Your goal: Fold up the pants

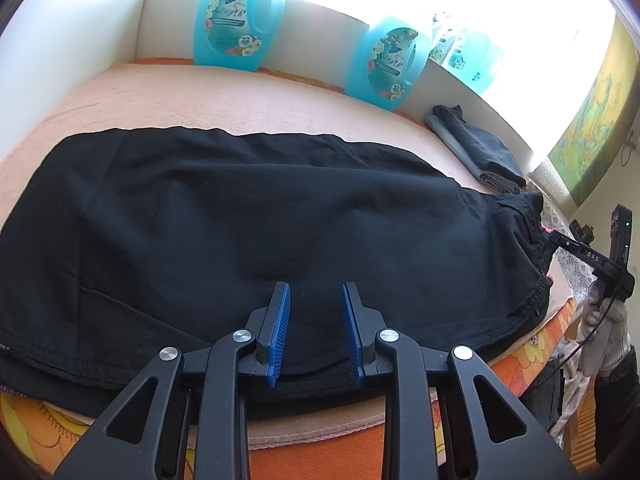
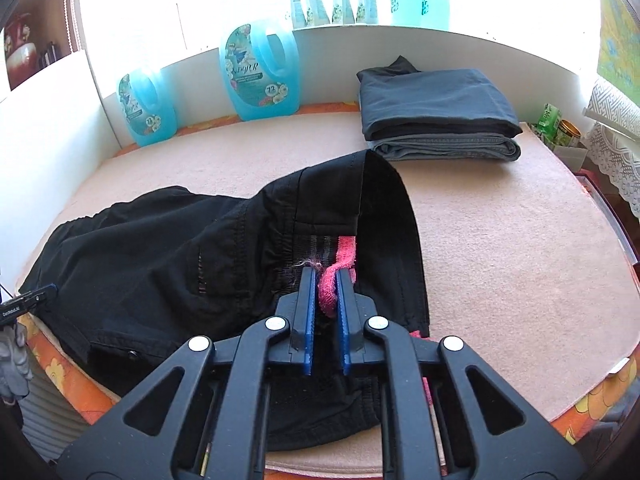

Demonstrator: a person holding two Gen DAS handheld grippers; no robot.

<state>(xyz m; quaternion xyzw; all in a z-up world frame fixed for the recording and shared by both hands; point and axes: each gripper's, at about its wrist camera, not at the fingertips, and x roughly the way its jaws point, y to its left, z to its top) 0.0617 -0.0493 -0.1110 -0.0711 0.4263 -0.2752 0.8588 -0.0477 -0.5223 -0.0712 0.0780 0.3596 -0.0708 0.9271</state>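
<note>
Right gripper [image 2: 324, 276] clamped on black pants [image 2: 168, 240] waistband, left gripper [image 1: 314, 292] parted above them

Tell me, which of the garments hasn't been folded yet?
The black pants, spread across the pad with one end lifted. The two grey garments are folded and stacked near the back wall.
</note>
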